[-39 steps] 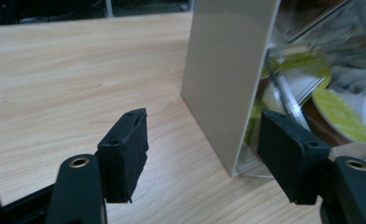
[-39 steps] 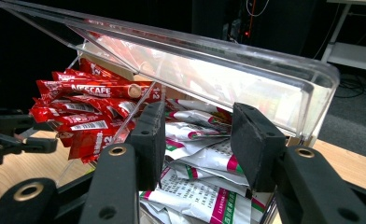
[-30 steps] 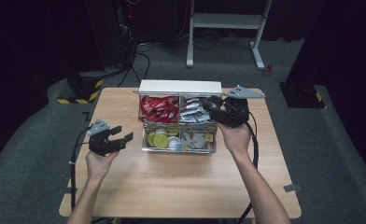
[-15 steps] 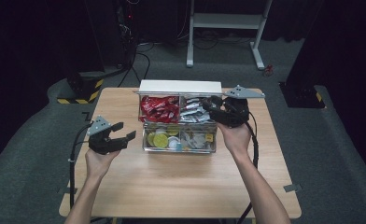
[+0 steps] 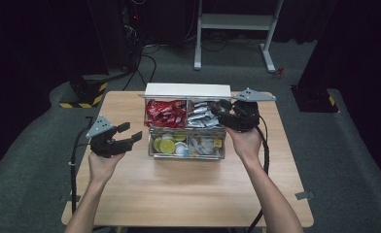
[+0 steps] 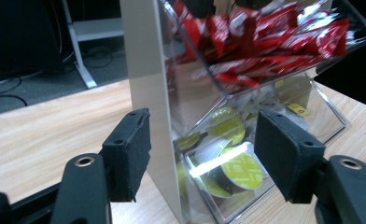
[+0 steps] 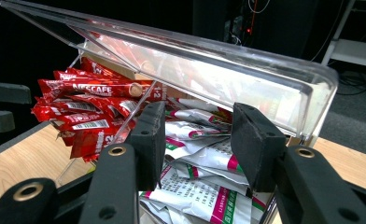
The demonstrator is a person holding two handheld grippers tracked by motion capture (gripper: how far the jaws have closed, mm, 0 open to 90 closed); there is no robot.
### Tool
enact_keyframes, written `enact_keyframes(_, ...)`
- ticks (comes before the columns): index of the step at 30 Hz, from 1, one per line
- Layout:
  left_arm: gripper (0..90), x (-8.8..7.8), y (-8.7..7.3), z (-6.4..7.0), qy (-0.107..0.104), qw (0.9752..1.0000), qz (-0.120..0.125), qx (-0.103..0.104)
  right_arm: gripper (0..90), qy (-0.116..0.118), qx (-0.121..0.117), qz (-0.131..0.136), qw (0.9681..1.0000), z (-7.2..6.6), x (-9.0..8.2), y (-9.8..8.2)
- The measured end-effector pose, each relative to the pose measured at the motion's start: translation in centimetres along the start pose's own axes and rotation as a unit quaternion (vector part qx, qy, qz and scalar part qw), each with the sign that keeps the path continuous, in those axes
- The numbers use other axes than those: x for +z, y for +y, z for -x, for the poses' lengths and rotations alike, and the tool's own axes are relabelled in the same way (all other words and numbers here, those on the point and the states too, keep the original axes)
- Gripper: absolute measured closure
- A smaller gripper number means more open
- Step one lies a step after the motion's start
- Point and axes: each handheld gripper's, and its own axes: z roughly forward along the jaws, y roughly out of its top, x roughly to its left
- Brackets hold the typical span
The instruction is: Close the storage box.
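**Q:** Status, L hand-held gripper [image 5: 131, 132]?

**A:** Released. Jaws have just been closed a little, but a wide gap is kept and nothing is held between them. It is held above the counter [image 5: 179, 194], apart from the clear organiser box [image 5: 186, 155], off the box's left end.

**Q:** R hand-held gripper [image 5: 216, 109]?

**A:** Jaws are parted, no grip is seen. It is positioned at the rear right compartment, under the raised lid [image 7: 209, 70], with the white sachets [image 7: 204, 158] directly ahead.

**Q:** Box orientation?

**A:** Long axis is laid across the counter, L to R. Red sachets [image 5: 165, 112] are stored rear left, pods [image 5: 166, 144] front left.

**Q:** Nearer hand?

**A:** R, by judgement. Only a short advance and closure on a white sachet are req'd.
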Motion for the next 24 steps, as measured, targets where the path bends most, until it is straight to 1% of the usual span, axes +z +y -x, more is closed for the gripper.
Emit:
enact_keyframes(1,38.3,-0.1,0.3,0.2,-0.001,1.0000,0.005,0.005,55.1,0.001,0.001,0.000,1.0000,0.0,0.0,0.0)
enact_keyframes(3,40.4,-0.2,0.6,0.4,-0.006,0.9999,0.014,0.006,55.0,0.003,0.002,0.003,1.0000,0.1,0.0,-0.1)
enact_keyframes(7,41.5,-0.1,1.1,0.6,-0.011,0.9998,0.016,0.003,55.0,0.007,0.002,0.000,1.0000,0.2,0.0,0.0)
enact_keyframes(8,41.6,0.1,1.5,0.8,-0.013,0.9998,0.012,0.002,54.9,0.008,0.003,-0.001,1.0000,0.2,0.0,0.1)
enact_keyframes(9,41.8,0.1,1.5,0.8,-0.013,0.9998,0.012,0.002,54.9,0.008,0.003,-0.002,1.0000,0.2,0.0,0.1)
enact_keyframes(11,42.4,0.3,2.1,1.1,-0.010,0.9999,0.010,0.010,54.9,0.010,0.002,-0.001,0.9999,0.3,0.0,0.1)
enact_keyframes(12,42.9,0.3,2.1,1.1,-0.010,0.9999,0.010,0.010,54.9,0.010,0.002,-0.001,0.9999,0.3,0.0,0.1)
enact_keyframes(14,44.1,0.6,2.9,1.6,-0.012,0.9998,0.010,0.016,54.9,0.012,0.004,-0.001,0.9999,0.3,0.0,0.0)
enact_keyframes(15,44.7,0.6,2.9,1.6,-0.012,0.9998,0.010,0.016,54.9,0.012,0.004,-0.001,0.9999,0.3,0.0,0.0)
enact_keyframes(16,45.2,0.9,3.3,1.8,-0.012,0.9997,0.008,0.019,55.0,0.014,0.004,0.000,0.9999,0.4,0.0,0.0)
enact_keyframes(18,45.8,1.1,3.5,1.9,-0.014,0.9997,0.005,0.018,55.0,0.015,0.004,0.000,0.9999,0.4,-0.1,0.0)
enact_keyframes(20,46.7,1.6,4.2,2.2,-0.017,0.9995,-0.005,0.025,55.0,0.016,0.006,0.001,0.9999,0.4,0.0,0.0)
enact_keyframes(23,47.9,2.0,4.6,2.3,-0.014,0.9995,-0.008,0.029,55.0,0.016,0.005,0.003,0.9999,0.4,0.0,-0.1)
enact_keyframes(24,48.2,2.0,4.7,2.3,-0.014,0.9995,-0.008,0.027,54.9,0.017,0.006,0.003,0.9998,0.4,0.0,-0.1)
